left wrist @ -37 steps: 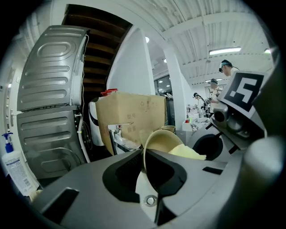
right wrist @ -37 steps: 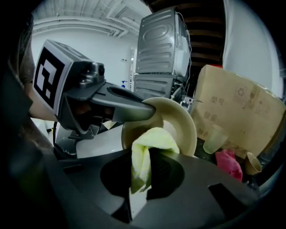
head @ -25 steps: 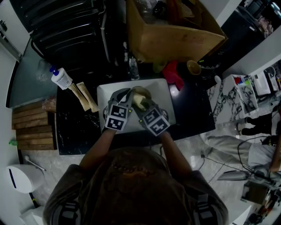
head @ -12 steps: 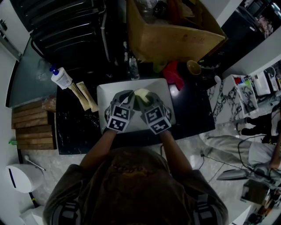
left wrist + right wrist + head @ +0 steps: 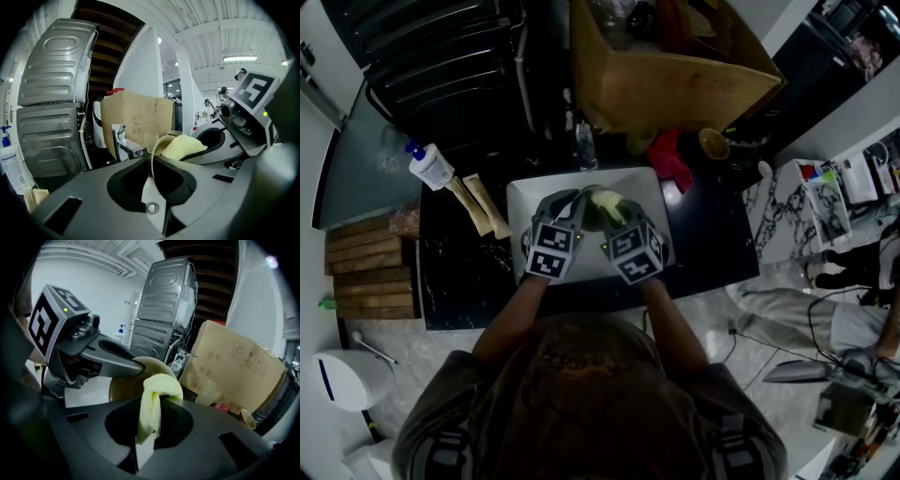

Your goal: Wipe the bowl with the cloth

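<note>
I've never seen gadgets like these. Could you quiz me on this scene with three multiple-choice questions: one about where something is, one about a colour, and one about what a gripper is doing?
1. Where is the bowl held?
A) over the white sink
B) on a dining chair
C) inside an oven

2. What colour is the cloth?
A) red
B) blue
C) pale yellow

3. What is the left gripper doing?
A) hanging open and empty
B) shut on the bowl's rim
C) shut on the cloth

Answers:
1 A: the head view shows both grippers holding it above the sink basin.
2 C: the right gripper pinches a pale yellow fold.
3 B: the thin rim runs between its closed jaws.
</note>
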A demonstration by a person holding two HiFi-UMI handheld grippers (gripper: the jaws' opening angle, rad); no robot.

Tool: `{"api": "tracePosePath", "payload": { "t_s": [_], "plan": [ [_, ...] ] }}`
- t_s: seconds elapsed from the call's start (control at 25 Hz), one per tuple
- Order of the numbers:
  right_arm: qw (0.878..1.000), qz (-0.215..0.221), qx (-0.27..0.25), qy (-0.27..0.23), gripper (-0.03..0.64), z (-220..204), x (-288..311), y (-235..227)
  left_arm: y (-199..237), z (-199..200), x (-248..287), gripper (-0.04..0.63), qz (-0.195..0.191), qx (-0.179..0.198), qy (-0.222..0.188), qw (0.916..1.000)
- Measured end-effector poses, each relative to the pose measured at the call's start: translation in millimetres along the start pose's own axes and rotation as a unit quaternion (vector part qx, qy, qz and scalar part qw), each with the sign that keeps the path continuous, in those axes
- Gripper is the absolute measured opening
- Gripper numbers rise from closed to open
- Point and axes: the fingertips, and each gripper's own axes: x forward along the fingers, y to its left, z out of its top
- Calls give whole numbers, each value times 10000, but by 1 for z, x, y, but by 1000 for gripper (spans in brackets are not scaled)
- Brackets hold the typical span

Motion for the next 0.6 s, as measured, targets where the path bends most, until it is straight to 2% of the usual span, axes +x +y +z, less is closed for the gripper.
{"api": "tracePosePath", "payload": {
  "t_s": [0.2,0.36,0.52,0.6],
  "plan": [
    [9995,194,-113,214,18,-10,4,12,4,2,-1,44,22,-67,-44,10000],
    [9978,544,-206,321,18,-16,7,28,5,2,-2,44,31,-135,-68,9999],
    [9940,1054,-251,116,18,-10,9,49,9,3,-1,43,56,-157,-69,9998],
    [9930,1146,-299,-1,18,-7,8,53,10,2,0,41,49,-136,-33,9999]
  ]
}}
